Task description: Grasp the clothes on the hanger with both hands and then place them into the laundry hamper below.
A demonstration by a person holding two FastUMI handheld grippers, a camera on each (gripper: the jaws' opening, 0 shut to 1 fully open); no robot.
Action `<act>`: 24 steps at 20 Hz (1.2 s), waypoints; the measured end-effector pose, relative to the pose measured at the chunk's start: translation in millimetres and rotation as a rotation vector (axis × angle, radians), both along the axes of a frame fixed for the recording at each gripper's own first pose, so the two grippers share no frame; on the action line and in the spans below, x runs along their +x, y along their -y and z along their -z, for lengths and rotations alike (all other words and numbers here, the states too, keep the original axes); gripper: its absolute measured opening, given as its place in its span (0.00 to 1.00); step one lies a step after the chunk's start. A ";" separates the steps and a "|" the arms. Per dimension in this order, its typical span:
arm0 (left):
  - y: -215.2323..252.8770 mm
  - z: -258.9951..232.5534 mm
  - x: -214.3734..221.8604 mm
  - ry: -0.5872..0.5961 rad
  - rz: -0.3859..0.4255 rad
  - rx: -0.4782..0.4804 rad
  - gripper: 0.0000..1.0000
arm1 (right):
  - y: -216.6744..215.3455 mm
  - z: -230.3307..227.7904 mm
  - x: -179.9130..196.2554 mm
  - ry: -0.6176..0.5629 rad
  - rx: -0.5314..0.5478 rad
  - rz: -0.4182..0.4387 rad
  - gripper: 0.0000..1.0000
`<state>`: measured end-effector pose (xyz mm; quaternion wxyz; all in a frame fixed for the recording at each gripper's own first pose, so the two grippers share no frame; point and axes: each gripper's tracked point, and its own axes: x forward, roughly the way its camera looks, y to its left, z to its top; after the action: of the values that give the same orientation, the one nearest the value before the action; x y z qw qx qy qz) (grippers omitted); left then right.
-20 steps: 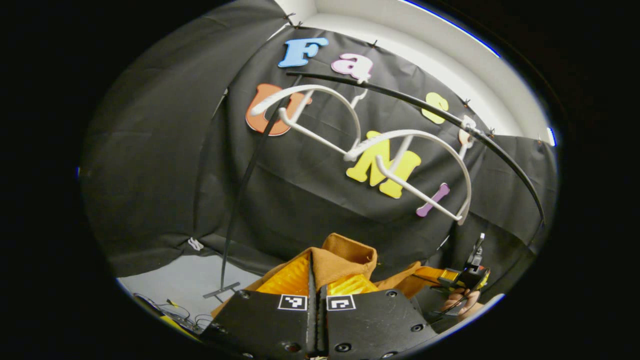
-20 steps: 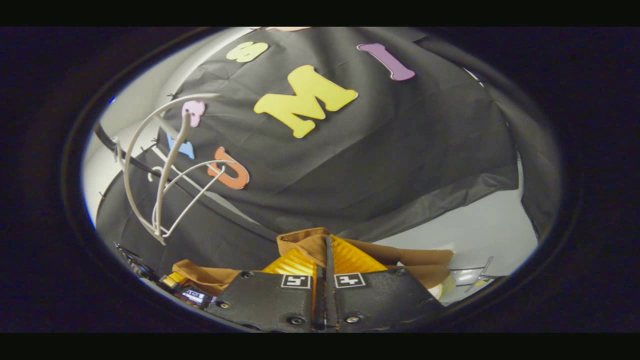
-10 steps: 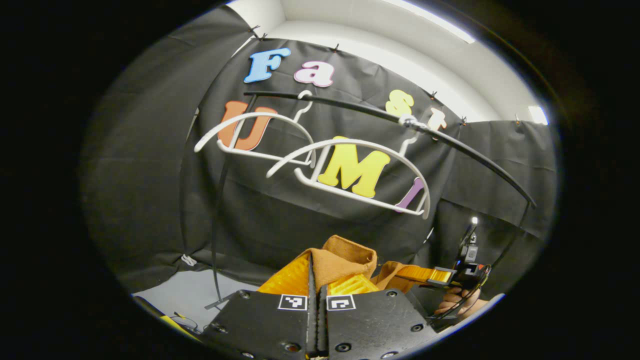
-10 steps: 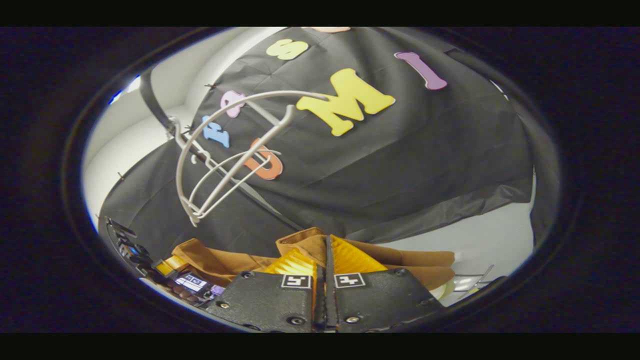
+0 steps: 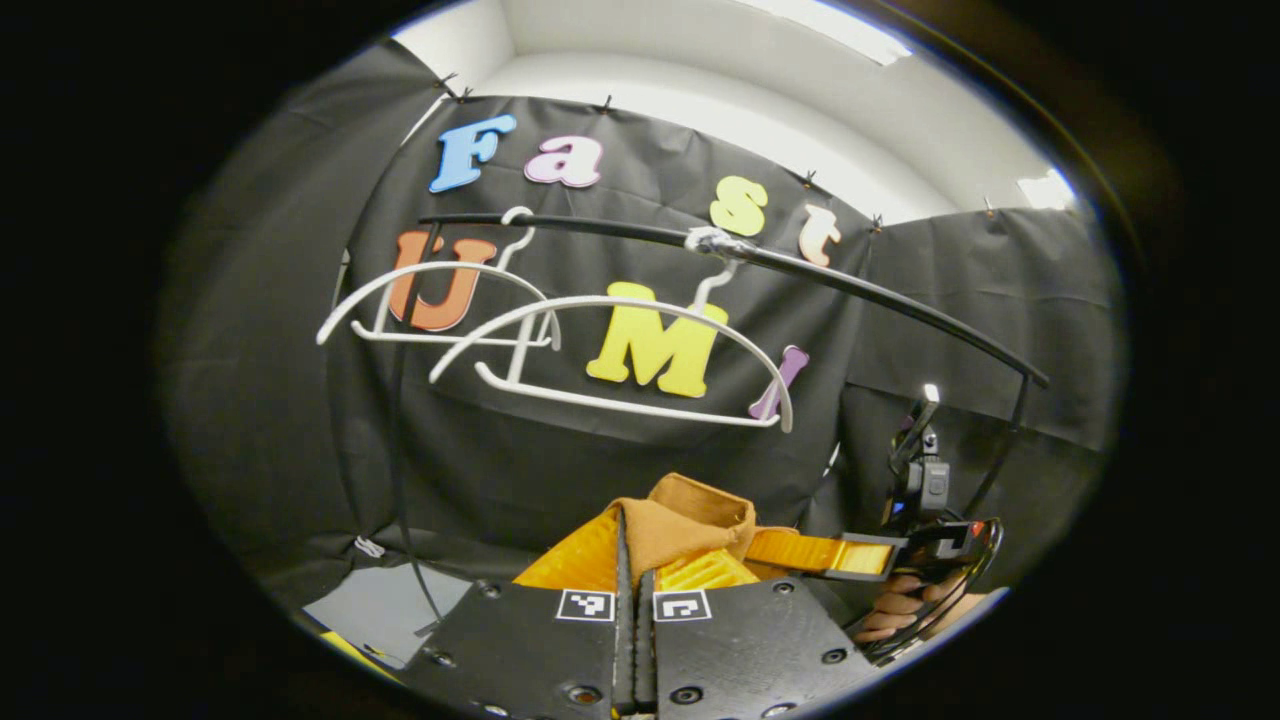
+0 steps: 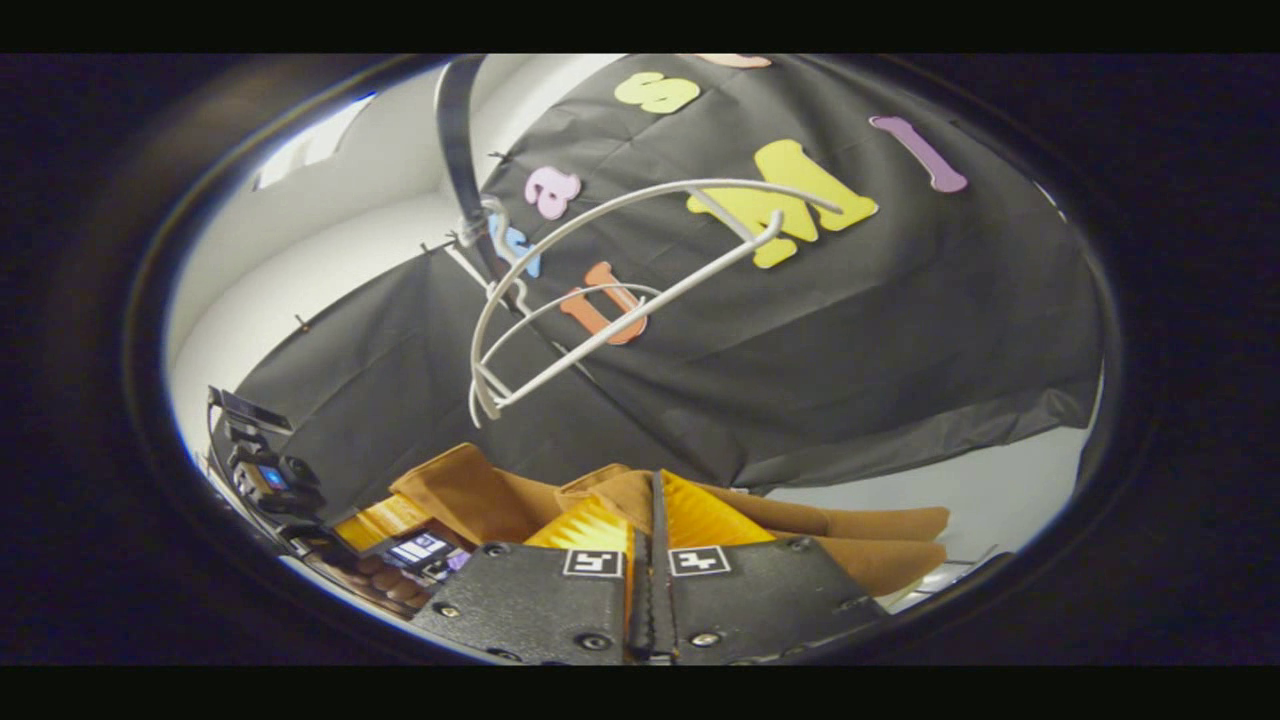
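Both white hangers [image 5: 560, 340] are rising in view as the brown garment [image 5: 690, 515] is coming down, clamped between the left gripper [image 5: 632, 545] fingers and the right gripper [image 6: 650, 520] fingers; lowering both hands evenly is probably keeping it gathered.

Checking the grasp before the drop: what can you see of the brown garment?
The brown garment is soft, matte, woven-looking cloth, bunched in folds. It is off the white hangers, which hang bare on the black rail above. The left gripper pinches a folded edge; the right gripper pinches another, cloth spreading to both sides. Its full shape is hidden.
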<state>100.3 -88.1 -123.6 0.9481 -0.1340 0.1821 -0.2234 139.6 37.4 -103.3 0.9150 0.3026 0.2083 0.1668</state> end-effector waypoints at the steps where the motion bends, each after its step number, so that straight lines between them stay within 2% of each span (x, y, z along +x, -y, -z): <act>1: 5.4 -0.4 -1.5 -0.003 0.008 0.004 0.05 | -6.2 0.9 -1.9 -0.003 0.000 -0.011 0.04; 2: 9.8 1.5 -3.7 -0.010 0.016 0.007 0.00 | -11.0 2.4 -1.7 -0.002 0.007 -0.021 0.01; 3: 13.4 2.8 -6.6 -0.015 0.026 0.005 0.01 | -17.0 5.4 -5.2 -0.006 0.014 -0.038 0.01; 4: 15.4 3.2 -7.8 -0.016 0.030 0.002 0.05 | -22.0 8.8 -6.4 -0.011 0.024 -0.051 0.04; 5: 16.2 5.2 -7.9 -0.021 0.032 0.000 0.05 | -24.9 12.0 -8.3 -0.020 0.031 -0.056 0.00; 6: 17.1 8.8 -7.8 -0.030 0.031 -0.004 0.00 | -26.5 14.2 -8.9 -0.027 0.041 -0.059 0.00; 7: 17.8 13.2 -8.1 -0.040 0.028 -0.009 0.01 | -29.9 17.0 -7.7 -0.032 0.044 -0.064 0.04; 9: 15.7 27.4 -6.9 -0.068 0.015 -0.012 0.00 | -31.2 33.8 -6.1 -0.062 0.031 -0.062 0.00; 10: 13.8 36.6 -6.7 -0.087 0.008 -0.010 0.00 | -29.1 43.9 -3.1 -0.079 0.024 -0.051 0.04; 13: 8.0 65.0 -3.8 -0.140 -0.004 -0.001 0.00 | -21.7 71.7 2.2 -0.127 -0.002 -0.030 0.00; 14: 6.0 76.2 -3.6 -0.161 -0.007 0.001 0.00 | -17.6 81.7 6.5 -0.146 -0.020 -0.016 0.04; 15: 3.9 88.5 -4.1 -0.185 -0.011 0.000 0.05 | -15.4 97.2 8.3 -0.166 -0.032 -0.012 0.04; 16: 1.7 100.6 -4.3 -0.209 -0.015 -0.002 0.00 | -12.8 110.2 12.1 -0.195 -0.034 -0.001 0.04; 17: -0.4 112.6 -4.1 -0.235 -0.021 -0.002 0.00 | -11.2 119.0 13.4 -0.220 -0.035 0.003 0.07; 18: -1.5 125.0 -5.4 -0.262 -0.021 0.001 0.00 | -7.3 132.7 15.6 -0.250 -0.038 0.017 0.04; 20: -2.8 150.9 -8.2 -0.321 -0.016 0.011 0.00 | -3.9 159.6 20.7 -0.305 -0.052 0.032 0.07; 21: -5.8 162.8 -16.0 -0.343 -0.015 0.018 0.00 | 0.2 169.7 21.6 -0.327 -0.064 0.038 0.00; 24: 3.4 192.7 -15.9 -0.418 -0.003 0.034 0.00 | 10.8 203.5 24.2 -0.396 -0.122 0.070 0.00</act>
<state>84.4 -91.5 -316.2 0.8921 -0.1616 0.3786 -0.1861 163.8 26.6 -306.8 0.8779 0.2807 0.3833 0.0592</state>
